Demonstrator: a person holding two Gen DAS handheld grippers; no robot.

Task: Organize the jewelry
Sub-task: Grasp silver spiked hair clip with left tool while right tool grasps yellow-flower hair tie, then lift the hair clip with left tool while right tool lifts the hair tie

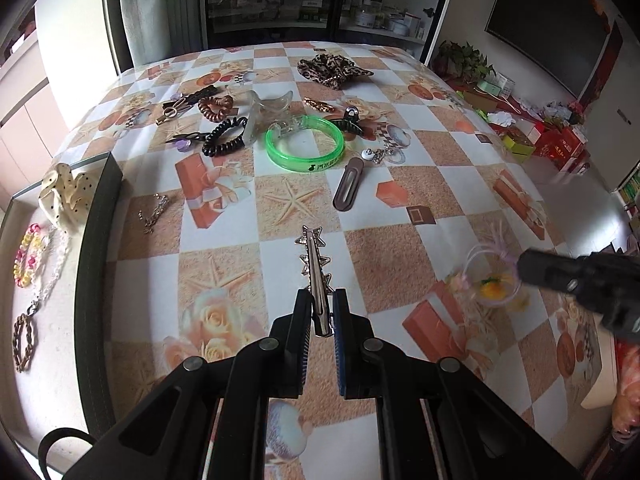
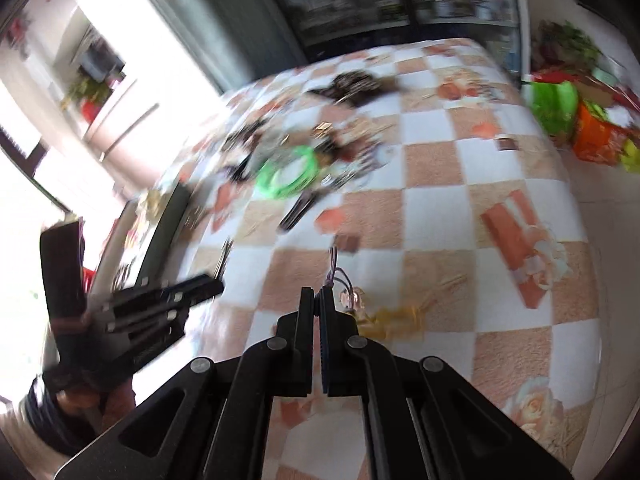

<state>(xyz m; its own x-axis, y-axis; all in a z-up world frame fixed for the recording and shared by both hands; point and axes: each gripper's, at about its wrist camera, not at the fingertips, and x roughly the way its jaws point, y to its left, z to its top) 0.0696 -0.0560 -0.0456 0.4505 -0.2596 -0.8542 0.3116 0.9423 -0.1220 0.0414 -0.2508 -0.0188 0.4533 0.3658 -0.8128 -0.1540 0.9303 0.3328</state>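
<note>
My left gripper [image 1: 322, 296] is shut on a silver star-studded hair clip [image 1: 313, 258], which sticks out forward above the checkered tablecloth. At the right edge of that view my right gripper [image 1: 522, 268] holds a thin lilac-thread bracelet with a yellow charm [image 1: 494, 284] just over the cloth. The right wrist view is blurred. In it the right gripper [image 2: 317, 292] has its jaws pressed together on the bracelet's threads [image 2: 340, 276]. The left gripper [image 2: 216, 286] is at the left with a hand behind it.
A dark-rimmed box [image 1: 94, 240] on the left holds a cream scrunchie [image 1: 66, 194] and beaded bracelets [image 1: 28, 254]. Further back lie a green bangle [image 1: 306, 148], a black coil tie [image 1: 224, 136], a brown clip [image 1: 350, 184], a chain [image 1: 154, 212] and a leopard scrunchie [image 1: 332, 68].
</note>
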